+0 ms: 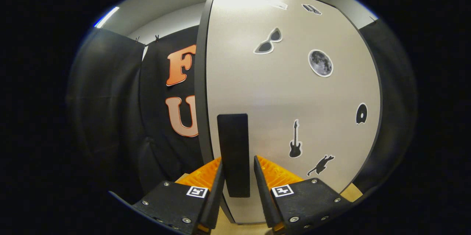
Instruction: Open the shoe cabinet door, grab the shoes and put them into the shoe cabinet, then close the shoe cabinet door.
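The door (290, 98) of the shoe cabinet is seen directly ahead of the tongs (237, 176), standing upright and very near. A dark handle (234, 154) is fixed near the door's left edge, with its long axis vertical, and it is placed exactly between the two fingers (216, 187). The tongs are kept partly apart, with one finger at each side of the handle; the gaps look very narrow, but whether both fingers already press on it cannot be told. The door seems to be closed or almost closed, since its dark left edge is shown and nothing of the inside is seen. Several stickers (320, 63) are placed on the door, to the right of the handle. No shoes are seen at this moment. It is judged that the first step, the opening of the door, is in hand: the handle must be clamped and then pulled toward the holder, so that the door is swung on its right side.
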`<act>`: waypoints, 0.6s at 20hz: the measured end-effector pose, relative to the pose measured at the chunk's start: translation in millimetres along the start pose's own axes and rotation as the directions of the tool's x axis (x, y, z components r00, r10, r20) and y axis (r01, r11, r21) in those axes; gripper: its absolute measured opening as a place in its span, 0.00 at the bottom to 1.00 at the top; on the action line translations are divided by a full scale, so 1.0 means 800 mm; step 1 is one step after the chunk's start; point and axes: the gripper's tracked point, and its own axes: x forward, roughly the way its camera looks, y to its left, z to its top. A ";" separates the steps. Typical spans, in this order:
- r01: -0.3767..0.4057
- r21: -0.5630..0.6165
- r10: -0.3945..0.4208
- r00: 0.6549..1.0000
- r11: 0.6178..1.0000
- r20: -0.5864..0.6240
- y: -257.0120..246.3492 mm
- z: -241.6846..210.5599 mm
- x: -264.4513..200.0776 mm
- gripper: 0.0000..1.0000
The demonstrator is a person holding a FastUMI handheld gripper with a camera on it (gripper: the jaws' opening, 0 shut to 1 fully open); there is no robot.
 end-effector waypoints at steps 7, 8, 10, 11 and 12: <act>0.025 0.013 -0.025 1.000 1.000 0.001 -0.003 0.000 -0.007 0.31; 0.033 0.013 -0.033 0.999 0.999 0.001 -0.004 0.000 -0.009 0.31; 0.043 0.028 -0.043 0.999 0.999 0.003 -0.005 0.000 -0.015 0.31; 0.045 0.037 -0.045 0.999 0.998 0.005 -0.005 0.000 -0.019 0.31; 0.046 0.043 -0.046 0.999 0.998 0.004 -0.007 0.000 -0.023 0.31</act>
